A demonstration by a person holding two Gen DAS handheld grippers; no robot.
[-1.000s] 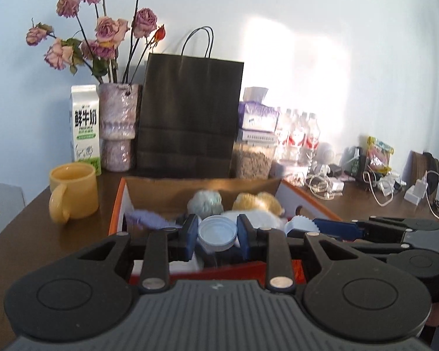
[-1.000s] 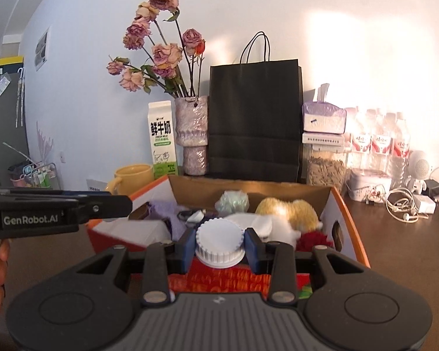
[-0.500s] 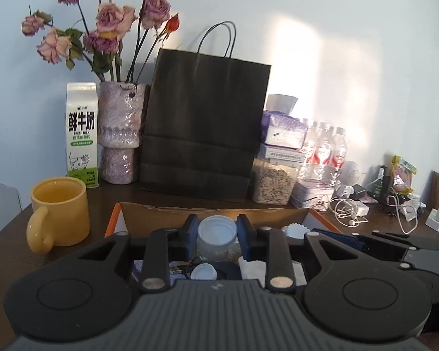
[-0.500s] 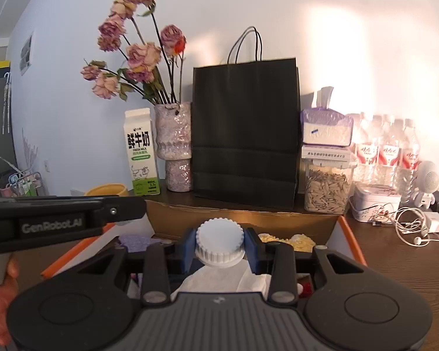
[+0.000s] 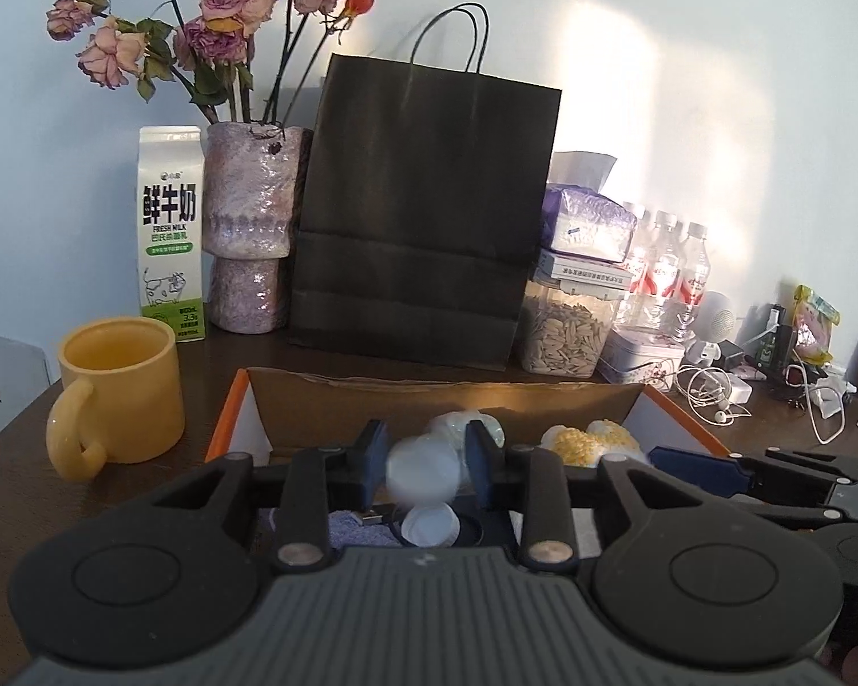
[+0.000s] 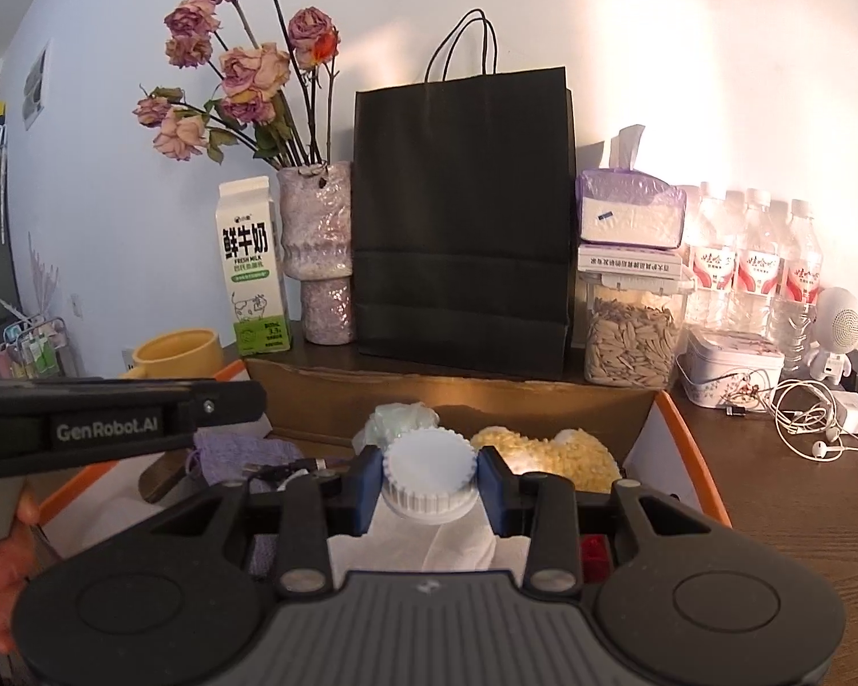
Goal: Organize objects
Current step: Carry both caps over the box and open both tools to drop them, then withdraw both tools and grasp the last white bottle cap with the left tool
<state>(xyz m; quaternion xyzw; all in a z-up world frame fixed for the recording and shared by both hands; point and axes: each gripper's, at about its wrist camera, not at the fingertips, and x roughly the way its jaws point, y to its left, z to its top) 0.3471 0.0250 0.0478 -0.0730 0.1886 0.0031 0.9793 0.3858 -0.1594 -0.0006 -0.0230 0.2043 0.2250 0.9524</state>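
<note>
Your left gripper (image 5: 423, 471) is letting go: its 2 blue-padded jaws have just been opening, and the small clear plastic jar (image 5: 423, 471) between them is blurred and looks free of both pads, probably dropping. Below it a small round white cap (image 5: 429, 523) is lying among cables and a lilac cloth (image 5: 360, 526).

Your right gripper (image 6: 431, 480) is clenching a ribbed white plastic screw lid (image 6: 431, 471), both pads pressing on its rim, above crumpled white tissue (image 6: 429, 549).

Both tools are hovering over the open orange-edged cardboard box (image 5: 229, 423), which is already holding a fluffy yellow-and-white soft toy (image 6: 543, 454) and a pale green wrapped bundle (image 6: 397, 420). Your left hand (image 6: 6, 571) is showing at the edge of the right view.

Beyond the box, a yellow ceramic mug (image 5: 120, 391), a green-and-white milk carton (image 5: 171, 234), a lilac vase of dried roses (image 5: 251, 223) and a black paper bag (image 5: 423, 211) are standing on the dark wooden table (image 6: 801, 514).

To do this step well, be keeping the left jaws wide until the jar settles, then be drawing back level so the pads do not clip it. Be lowering the lid close to the tissue before releasing, so it does not roll.
</note>
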